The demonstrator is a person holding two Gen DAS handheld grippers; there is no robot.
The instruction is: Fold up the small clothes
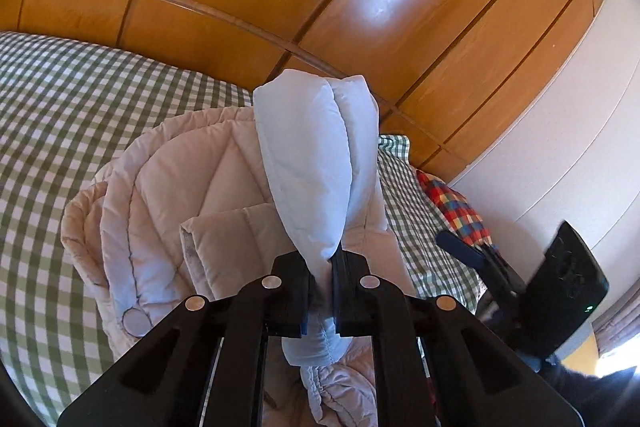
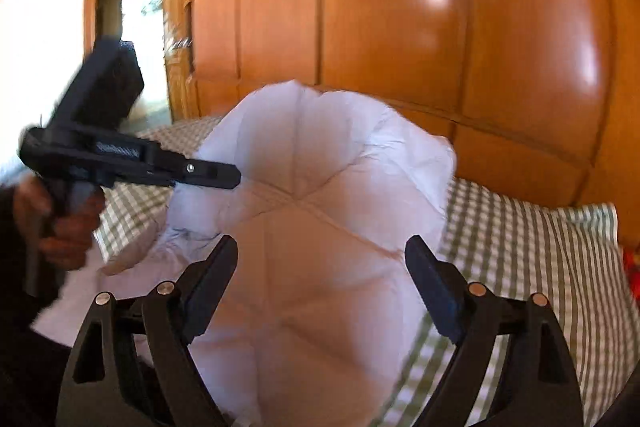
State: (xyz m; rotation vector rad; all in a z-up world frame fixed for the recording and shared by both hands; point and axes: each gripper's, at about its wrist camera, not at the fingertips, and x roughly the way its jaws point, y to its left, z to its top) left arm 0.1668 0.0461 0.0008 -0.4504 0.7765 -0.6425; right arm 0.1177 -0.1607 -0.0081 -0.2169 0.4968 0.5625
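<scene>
Where the left wrist view looks along its fingers, the left tool (image 1: 323, 267) is clenched on a pale blue fold of the jacket (image 1: 312, 155), which rises toward 12 o'clock above the checked bed (image 1: 60, 115); the right tool (image 1: 472, 251) sits at 3 o'clock. Right wrist view: right tool (image 2: 322, 259) released, jaws wide over the jacket (image 2: 320, 219); left tool (image 2: 232, 179) at 9 o'clock, pinching its edge.
</scene>
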